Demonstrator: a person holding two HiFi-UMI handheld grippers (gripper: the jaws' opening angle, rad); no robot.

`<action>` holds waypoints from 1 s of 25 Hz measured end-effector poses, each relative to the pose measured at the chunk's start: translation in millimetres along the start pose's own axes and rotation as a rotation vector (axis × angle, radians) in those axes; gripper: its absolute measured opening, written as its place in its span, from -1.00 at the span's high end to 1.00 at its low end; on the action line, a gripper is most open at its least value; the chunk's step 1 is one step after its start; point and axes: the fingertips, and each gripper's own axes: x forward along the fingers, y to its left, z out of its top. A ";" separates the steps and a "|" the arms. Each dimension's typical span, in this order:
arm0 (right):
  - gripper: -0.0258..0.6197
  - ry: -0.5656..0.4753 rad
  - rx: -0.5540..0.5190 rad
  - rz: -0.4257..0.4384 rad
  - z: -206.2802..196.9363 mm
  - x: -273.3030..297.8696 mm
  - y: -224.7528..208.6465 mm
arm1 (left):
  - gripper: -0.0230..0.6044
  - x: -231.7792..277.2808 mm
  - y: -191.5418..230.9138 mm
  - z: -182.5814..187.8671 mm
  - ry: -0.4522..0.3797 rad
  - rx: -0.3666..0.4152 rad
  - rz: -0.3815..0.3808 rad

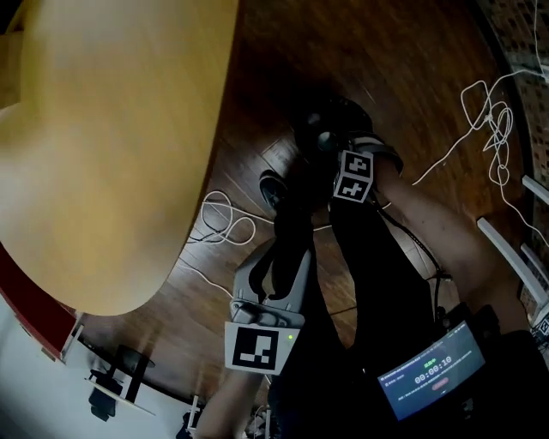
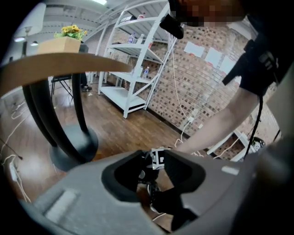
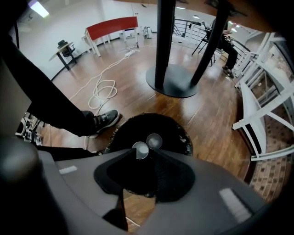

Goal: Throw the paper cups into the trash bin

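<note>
Black round trash bin [image 3: 186,137] has two white paper cups [image 3: 154,141] inside. The right gripper [image 3: 147,159], over the bin, and the left gripper [image 2: 154,166] both have fingers apart, holding nothing.

Dim from the head, with a blurred pale desk [image 1: 103,146]; brighter in gripper views under ceiling lights [image 3: 39,8], edges bent, corners dark.

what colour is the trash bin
Black; the trash bin shows best in the right gripper view.

Blk bin [image 3: 171,130] w/ 2 whitish cups [image 3: 154,141], brown wood floor [image 3: 206,106]
</note>
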 end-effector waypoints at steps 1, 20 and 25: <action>0.54 -0.010 0.030 -0.001 1.5 -16.7 3.0 | 0.45 -6.3 -1.3 1.7 0.011 0.013 0.004; 0.61 -0.439 0.616 -0.253 -14.3 -386.9 -50.7 | 0.45 -73.2 -54.9 148.9 -0.131 0.166 0.059; 0.64 -0.571 0.719 -0.313 -10.6 -458.6 -53.6 | 0.45 -109.0 -60.1 198.0 -0.227 0.175 0.051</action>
